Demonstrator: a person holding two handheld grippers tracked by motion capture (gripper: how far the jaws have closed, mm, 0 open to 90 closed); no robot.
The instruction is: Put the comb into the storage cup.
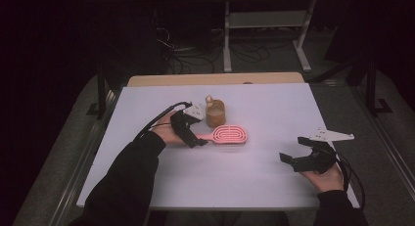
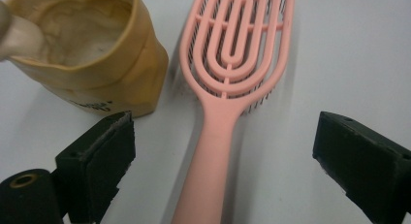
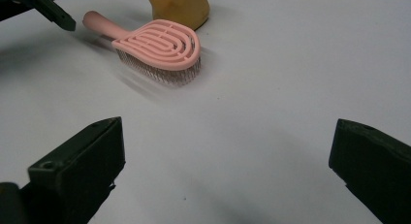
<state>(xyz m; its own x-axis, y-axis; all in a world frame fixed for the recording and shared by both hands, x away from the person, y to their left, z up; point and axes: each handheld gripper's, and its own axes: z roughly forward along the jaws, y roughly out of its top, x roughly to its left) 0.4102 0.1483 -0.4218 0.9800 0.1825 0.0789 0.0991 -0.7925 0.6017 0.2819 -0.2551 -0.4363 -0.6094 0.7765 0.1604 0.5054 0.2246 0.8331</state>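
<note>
The left gripper [image 1: 199,139] is hovering with its jaws apart on either side of the pink hairbrush's handle [image 2: 206,175], the pads not pressing it. The pink hairbrush [image 1: 229,134] is lying bristles down on the white table [image 1: 274,108], just beside a tan paper cup [image 1: 215,113]. The right gripper [image 1: 292,155] is sitting well apart, jaws spread over bare tabletop.

Hairbrush [image 1: 230,134] just beside paper cup [image 1: 215,113]

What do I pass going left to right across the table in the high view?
Left gripper → pink hairbrush → right gripper. The brown cup sits behind the brush handle, so I leave it out.
</note>
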